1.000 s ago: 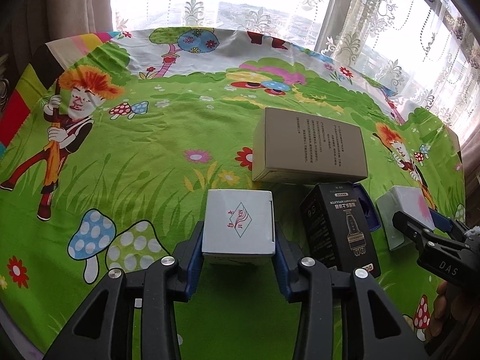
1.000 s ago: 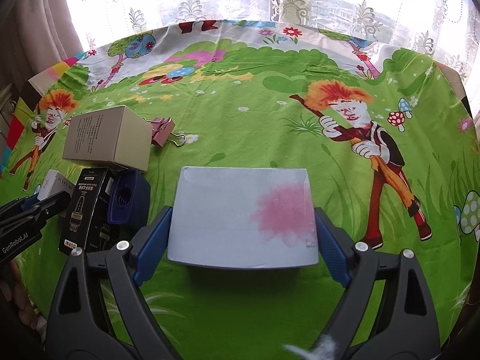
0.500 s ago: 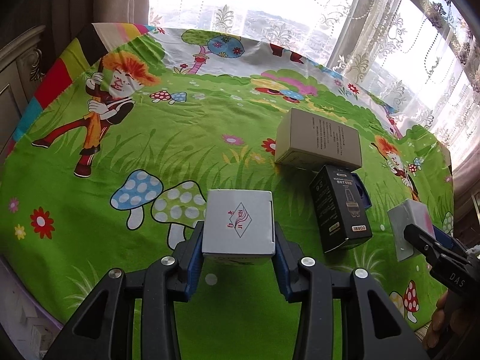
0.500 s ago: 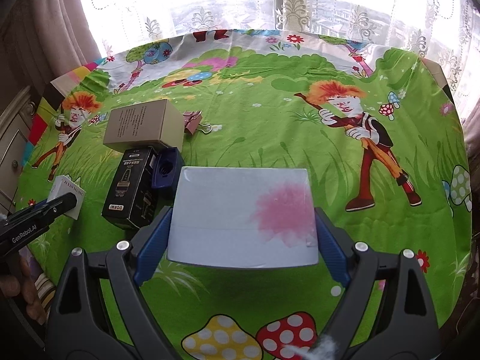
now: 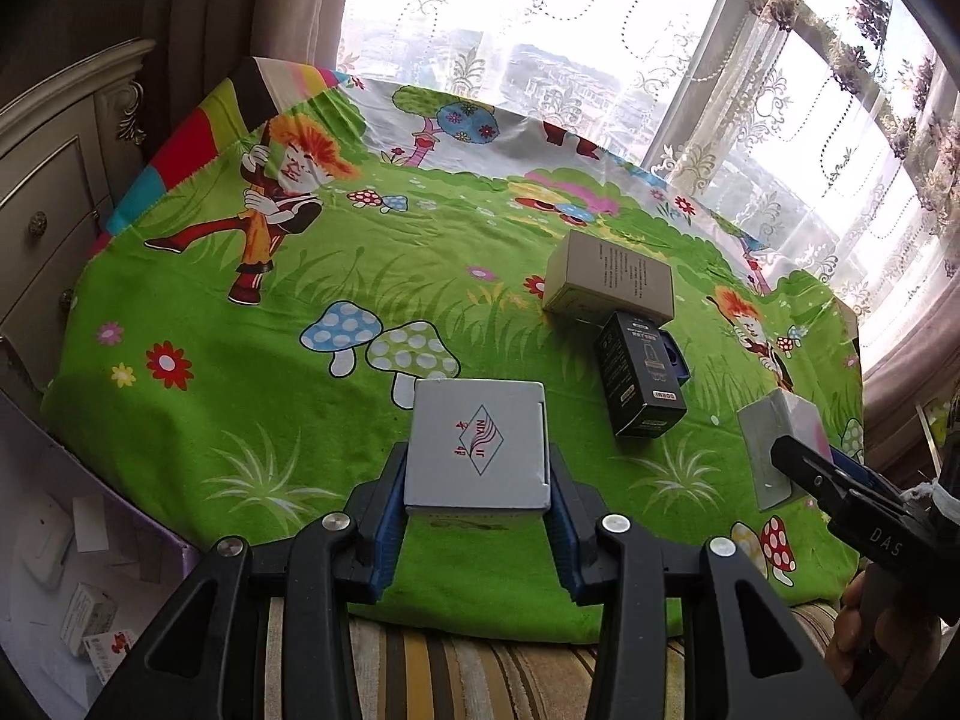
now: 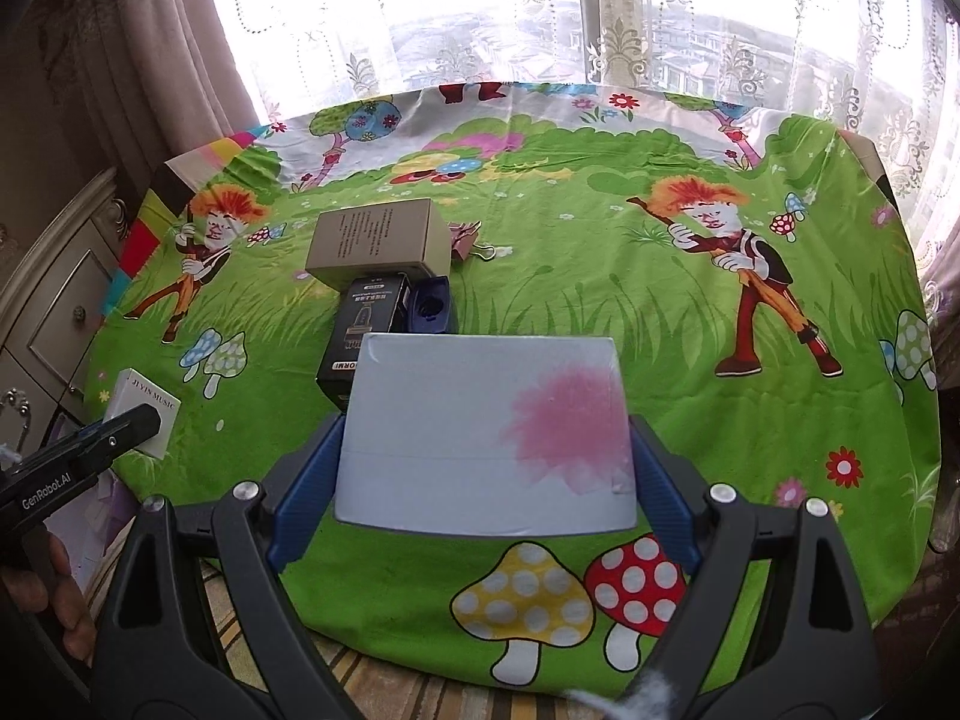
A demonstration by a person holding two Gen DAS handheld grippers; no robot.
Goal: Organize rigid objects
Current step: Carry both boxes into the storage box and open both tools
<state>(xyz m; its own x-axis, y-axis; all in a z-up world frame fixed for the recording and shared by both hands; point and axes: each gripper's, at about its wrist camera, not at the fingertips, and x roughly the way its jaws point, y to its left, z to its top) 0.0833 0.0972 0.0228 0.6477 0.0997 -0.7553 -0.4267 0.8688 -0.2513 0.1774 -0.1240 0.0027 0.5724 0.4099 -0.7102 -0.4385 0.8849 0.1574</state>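
Rigid objects, catalogued left to right across the cartoon-print cloth [image 5: 252, 396].

1. Small white box [image 5: 480, 447], red logo on its lid. Clamped between the blue pads of the left gripper [image 5: 478, 495], which press on its two side faces; it sits lifted off the cloth, lid toward the camera, probably so the flat sides give the pads a square hold.

2. Tan carton [image 5: 609, 276], printed text on top. Lies on the cloth well beyond the left fingers and to their right, apart from both grippers.

3. Black box [image 5: 639, 384], touching the tan carton's near edge. A dark blue item [image 6: 429, 306] lies tight against its far side; what it is cannot be told at this size. These three look deliberately grouped, short ends together.

4. Pink binder clip [image 6: 468, 240], just past the tan carton on the right wrist view, loose on the cloth.

5. Large pale box with a pink blotch [image 6: 486, 432]. Grasped across its width by the right gripper [image 6: 486, 468], jaws spread wide to span it, pads on both end faces; carried clear of the cloth, just ahead of the fingers and hiding the black box's near corner.

Judgement: both boxes are in transit to a new place, possibly the floor bin [image 5: 54, 546] below left.
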